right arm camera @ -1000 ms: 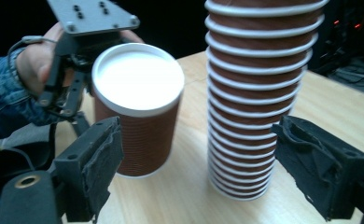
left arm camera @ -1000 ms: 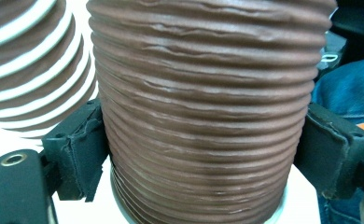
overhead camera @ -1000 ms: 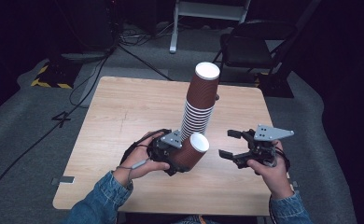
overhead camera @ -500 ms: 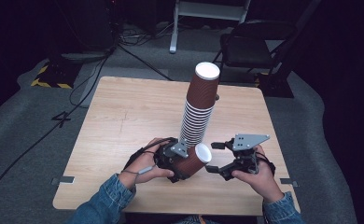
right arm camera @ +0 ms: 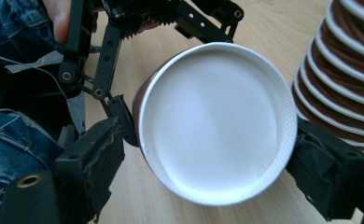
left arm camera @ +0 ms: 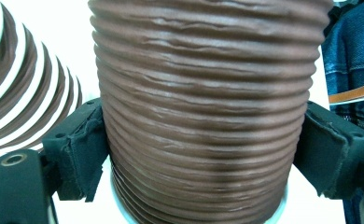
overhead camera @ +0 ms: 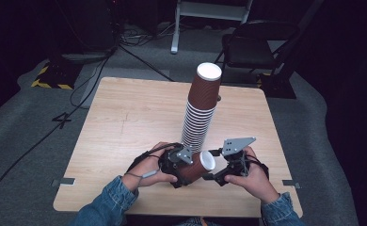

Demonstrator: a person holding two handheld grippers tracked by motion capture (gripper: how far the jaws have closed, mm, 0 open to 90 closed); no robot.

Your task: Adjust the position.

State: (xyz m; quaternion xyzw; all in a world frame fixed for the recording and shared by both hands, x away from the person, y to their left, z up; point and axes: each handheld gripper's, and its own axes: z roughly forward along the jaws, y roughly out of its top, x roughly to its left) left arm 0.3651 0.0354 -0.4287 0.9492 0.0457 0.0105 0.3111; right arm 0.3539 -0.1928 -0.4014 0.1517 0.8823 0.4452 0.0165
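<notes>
Your left tool (overhead camera: 187, 165) pinches a single brown ribbed cup (overhead camera: 196, 165) by its side wall, both pads pressed flat against the ridges, as the left gripper view shows. The cup lies tilted on its side just in front of the tall stack of cups (overhead camera: 200, 109), its white end facing your right tool (overhead camera: 215, 165). That tool's jaws stand spread on either side of the white rim; in the right gripper view the rim sits right at the right-hand pad (right arm camera: 327, 177), and I cannot tell whether the two touch, while the other pad stands just clear. The stack rises close behind both tools, so you have little room that way. To the stack's left the counter (overhead camera: 125, 117) lies bare and wide; its near edge runs just below your hands.
</notes>
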